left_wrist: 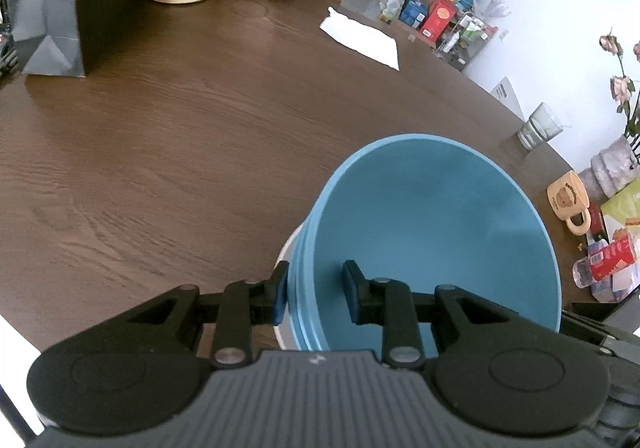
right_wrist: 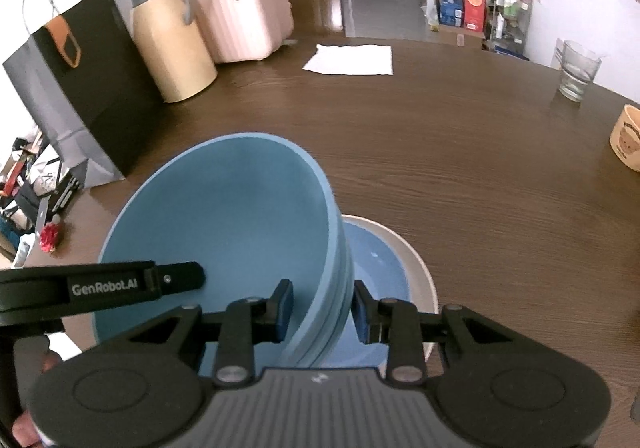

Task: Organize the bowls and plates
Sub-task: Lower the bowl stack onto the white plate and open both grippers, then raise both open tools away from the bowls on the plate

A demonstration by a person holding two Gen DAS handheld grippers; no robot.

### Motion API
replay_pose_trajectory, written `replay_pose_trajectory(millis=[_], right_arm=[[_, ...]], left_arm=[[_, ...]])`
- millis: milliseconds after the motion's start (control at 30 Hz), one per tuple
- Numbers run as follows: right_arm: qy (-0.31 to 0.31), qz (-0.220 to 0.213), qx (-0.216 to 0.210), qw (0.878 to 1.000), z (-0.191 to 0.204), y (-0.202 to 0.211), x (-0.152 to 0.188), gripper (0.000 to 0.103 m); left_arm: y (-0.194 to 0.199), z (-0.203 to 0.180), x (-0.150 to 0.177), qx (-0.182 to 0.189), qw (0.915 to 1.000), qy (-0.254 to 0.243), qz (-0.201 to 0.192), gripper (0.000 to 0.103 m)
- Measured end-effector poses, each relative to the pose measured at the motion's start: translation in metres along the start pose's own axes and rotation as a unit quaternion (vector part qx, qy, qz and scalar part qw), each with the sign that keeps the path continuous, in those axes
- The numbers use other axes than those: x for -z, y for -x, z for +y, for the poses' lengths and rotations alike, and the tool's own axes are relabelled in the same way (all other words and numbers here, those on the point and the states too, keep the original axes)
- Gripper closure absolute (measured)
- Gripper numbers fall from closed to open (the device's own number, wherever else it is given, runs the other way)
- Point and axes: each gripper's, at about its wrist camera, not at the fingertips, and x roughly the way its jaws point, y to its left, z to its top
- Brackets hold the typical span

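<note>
**Over a brown wooden table: two grippers hold blue bowls**

Over the wood-grain table, the left gripper and right gripper each clamp opposite rims of the stacked blue bowls, above a cream-rimmed plate. "GenRobot.AI" is printed on the left gripper's side. At the far edge stand a black paper bag, a tan jug and a white napkin.

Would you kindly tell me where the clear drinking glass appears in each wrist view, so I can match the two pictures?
Left wrist view: the clear drinking glass stands at the right, near the table's far edge, beyond the blue bowl.
Right wrist view: the glass stands at the upper right, near the far edge.
Shared landmark: the white napkin lying on the table.
</note>
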Motion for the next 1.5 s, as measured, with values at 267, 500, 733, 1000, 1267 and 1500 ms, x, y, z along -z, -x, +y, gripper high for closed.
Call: replay_pose_trajectory(millis=[267, 500, 733, 1000, 1267, 1500], right_arm=[[-0.020, 0.005, 0.001, 1.000, -0.030, -0.015, 0.002, 0.072], [-0.022, 0.004, 0.006, 1.000, -0.042, -0.030, 0.007, 0.072], [-0.019, 0.003, 0.004, 1.000, -0.046, -0.039, 0.011, 0.072], [-0.021, 0.007, -0.007, 1.000, -0.054, -0.044, 0.016, 0.073], [-0.019, -0.001, -0.018, 1.000, -0.057, -0.040, 0.016, 0.067], [-0.007, -0.017, -0.022, 1.000, -0.053, -0.030, 0.019, 0.047]], left_arm=[[-0.026, -0.019, 0.002, 0.003, 0.9999, -0.007, 0.011, 0.075], [-0.042, -0.029, 0.006, -0.014, 0.9997, -0.018, 0.007, 0.075], [-0.051, -0.030, 0.009, -0.020, 0.9995, -0.025, 0.003, 0.075], [-0.053, -0.030, 0.011, -0.018, 0.9994, -0.031, -0.001, 0.074], [-0.051, -0.028, 0.011, -0.007, 0.9995, -0.032, 0.005, 0.067], [-0.041, -0.026, 0.012, -0.007, 0.9992, -0.036, -0.015, 0.054]])
